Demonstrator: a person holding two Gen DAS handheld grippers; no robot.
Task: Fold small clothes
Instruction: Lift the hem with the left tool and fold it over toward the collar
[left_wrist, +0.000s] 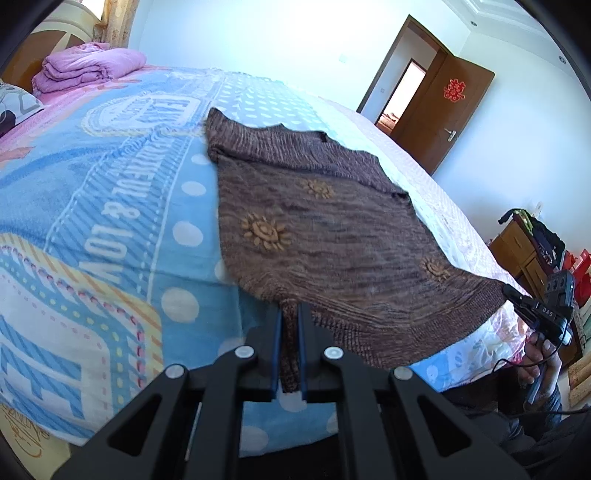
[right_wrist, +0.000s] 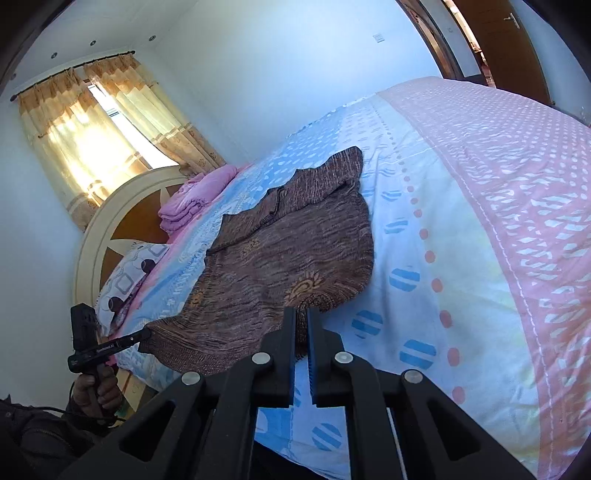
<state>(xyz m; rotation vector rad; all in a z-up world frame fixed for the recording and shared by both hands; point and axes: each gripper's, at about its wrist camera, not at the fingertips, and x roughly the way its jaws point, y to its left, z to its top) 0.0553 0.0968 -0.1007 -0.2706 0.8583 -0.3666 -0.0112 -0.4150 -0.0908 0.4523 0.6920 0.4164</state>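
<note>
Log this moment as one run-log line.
stage: hem lifted | left claw: shut on brown sweater hem | right claw: shut on hem | surface: bed

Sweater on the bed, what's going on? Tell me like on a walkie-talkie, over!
Left gripper shut on brown sweater hem corner. Right gripper shut on the other corner. Hem raised, top half on bedspread. Nothing in the way.

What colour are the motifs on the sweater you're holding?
Yellow-orange sun shapes on the streaky brown knit sweater, clearest in the left wrist view.
</note>
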